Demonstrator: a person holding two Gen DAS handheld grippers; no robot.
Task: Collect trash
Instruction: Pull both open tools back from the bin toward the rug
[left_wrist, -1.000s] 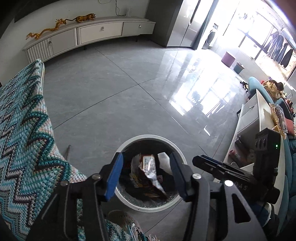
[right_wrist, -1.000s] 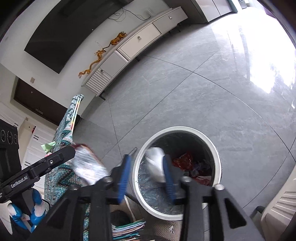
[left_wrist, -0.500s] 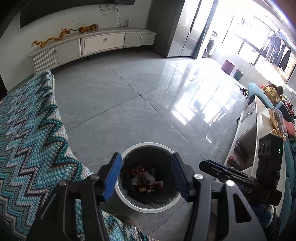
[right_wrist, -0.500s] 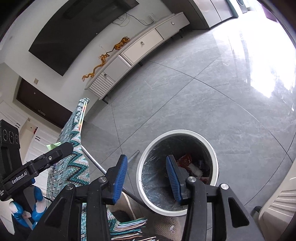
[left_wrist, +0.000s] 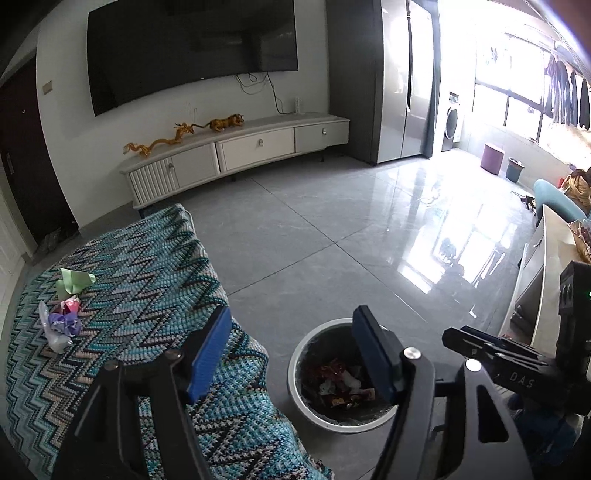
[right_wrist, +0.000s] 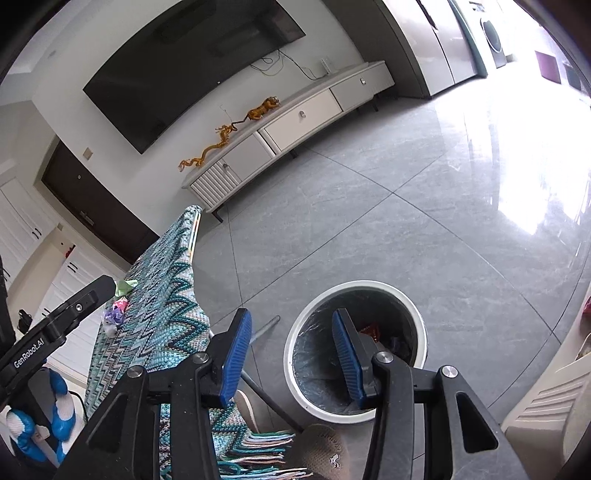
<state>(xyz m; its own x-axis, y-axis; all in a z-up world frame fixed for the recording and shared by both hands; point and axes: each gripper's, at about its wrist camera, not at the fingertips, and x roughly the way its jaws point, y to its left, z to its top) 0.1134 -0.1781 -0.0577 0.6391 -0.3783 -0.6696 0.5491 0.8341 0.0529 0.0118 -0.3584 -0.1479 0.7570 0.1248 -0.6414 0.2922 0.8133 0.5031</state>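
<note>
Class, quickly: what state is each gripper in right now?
Left gripper: jaws opening, nothing between them.
Right gripper: jaws opening, empty.

Bin (right_wrist: 295, 354) floor behind blue pad

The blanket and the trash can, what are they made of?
The blanket looks like knitted or crocheted yarn: visible stitches in zigzag rows, and a fringe in the right wrist view. The trash can seems to be smooth white plastic or painted metal, lined with a crinkly grey plastic bag.
</note>
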